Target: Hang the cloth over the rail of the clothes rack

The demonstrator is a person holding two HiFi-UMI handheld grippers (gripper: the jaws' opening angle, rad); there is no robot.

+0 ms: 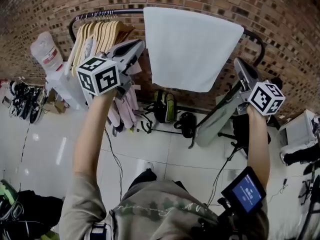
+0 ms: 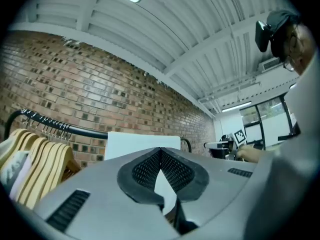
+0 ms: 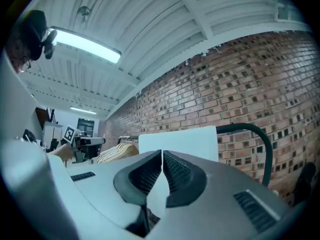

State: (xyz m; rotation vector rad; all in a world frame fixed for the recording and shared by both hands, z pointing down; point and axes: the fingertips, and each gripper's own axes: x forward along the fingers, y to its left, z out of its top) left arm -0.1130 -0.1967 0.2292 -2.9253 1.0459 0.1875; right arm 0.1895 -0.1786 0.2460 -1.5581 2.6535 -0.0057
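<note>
I am looking down through the head camera. The white cloth (image 1: pixel 192 46) is hanging over the black rail (image 1: pixel 92 15) of the clothes rack, in front of the brick wall (image 1: pixel 280 14). It is lying smooth across the rail, and its bottom edge is hanging free in the air. A bunch of wooden hangers (image 1: pixel 102 34) is hanging on the same rail, to the left of the cloth.

I am holding the left gripper (image 1: pixel 140 45) up just beside the left edge of the cloth. In the left gripper view its two fingers are pressing together at the tips. They are pinching nothing. The cloth is showing past them, up on the rail.

I am holding the right gripper (image 1: pixel 237 62) near the right side of the cloth, close to where the rail is bending down. In the right gripper view its fingers are pressing together too, and nothing is sitting between them.

Some dark bags (image 1: pixel 165 106) are lying on the floor under the rack. Shoes (image 1: pixel 22 101) are sitting far to the left. A big water bottle (image 1: pixel 46 51) is standing left of the hangers. A small screen (image 1: pixel 245 191) is glowing blue by my right arm.
</note>
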